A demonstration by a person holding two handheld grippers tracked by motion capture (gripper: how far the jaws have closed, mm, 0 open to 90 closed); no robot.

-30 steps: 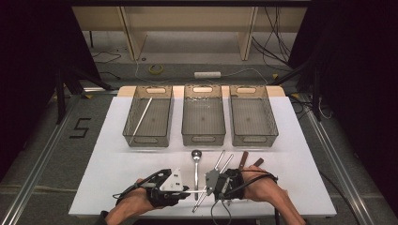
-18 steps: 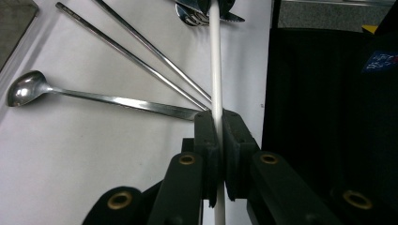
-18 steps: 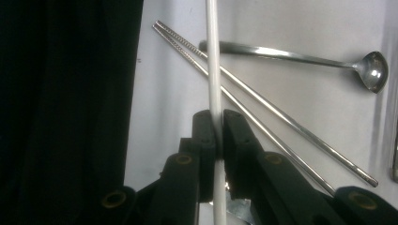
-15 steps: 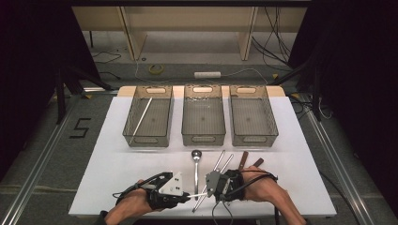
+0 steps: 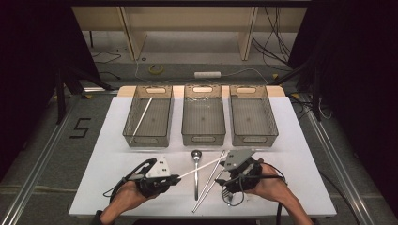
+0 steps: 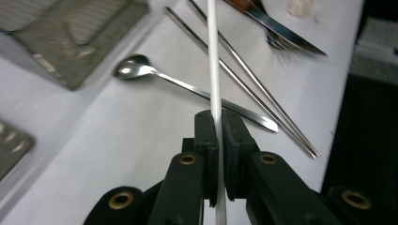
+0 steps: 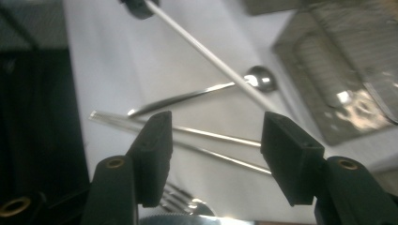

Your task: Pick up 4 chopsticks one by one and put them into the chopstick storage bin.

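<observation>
The white chopstick [image 5: 199,167] is clamped near one end between the closed jaws of the left gripper [image 6: 217,136], and its free length runs up and to the right over the handle of the spoon [image 5: 195,161], which serves here as the landmark. Holding the stick by its end appears intended to lift it clear of the other cutlery so that it can join the matching white chopstick [image 5: 141,117] already lying in the leftmost bin [image 5: 131,123], beyond the spoon and to its left. The pair of metal chopsticks [image 5: 210,182] lies on the table [image 5: 108,159] just right of the spoon, with a fork [image 5: 228,196] farther right, under the right hand. The left gripper sits left of the spoon handle, low over the table, the forearm entering from the near edge. The right gripper [image 7: 216,140] hovers right of the spoon with its jaws wide apart and nothing between them, pointed over the metal chopsticks. Two further bins, the middle bin [image 5: 202,136] and the right bin [image 5: 253,136], stand beyond the spoon.
</observation>
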